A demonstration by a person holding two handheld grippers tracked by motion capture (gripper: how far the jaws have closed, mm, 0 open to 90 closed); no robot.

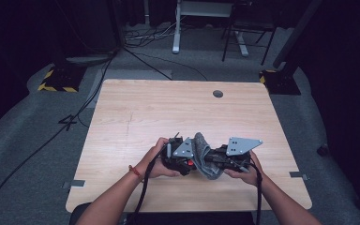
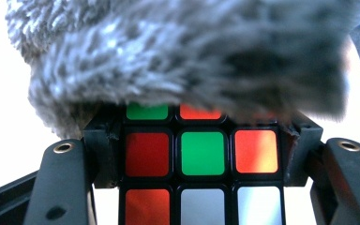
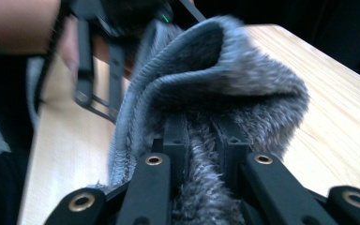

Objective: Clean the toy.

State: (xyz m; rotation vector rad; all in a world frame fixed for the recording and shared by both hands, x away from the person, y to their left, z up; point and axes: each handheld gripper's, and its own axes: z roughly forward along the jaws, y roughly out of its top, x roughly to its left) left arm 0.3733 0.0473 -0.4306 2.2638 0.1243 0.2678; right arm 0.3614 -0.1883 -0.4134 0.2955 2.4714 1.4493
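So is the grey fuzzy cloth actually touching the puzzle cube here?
Touching. The left gripper view shows the grey cloth draped over the top row of the cube, its fibres hiding those tiles, with no gap.

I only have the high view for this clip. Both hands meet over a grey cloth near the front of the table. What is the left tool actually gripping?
Observer: A colour-tile puzzle cube, clamped between the left tool's jaws; red, green, orange and white tiles face its camera.
Operator: And where is the cloth against it?
Observer: The fluffy grey cloth lies over the cube's far edge, hiding most of its farthest row of tiles.
Operator: Is the right tool on the cloth?
Observer: Yes. In the right gripper view, the right tool pinches a fold of the cloth between its jaws, with the rest bunched up beyond them.
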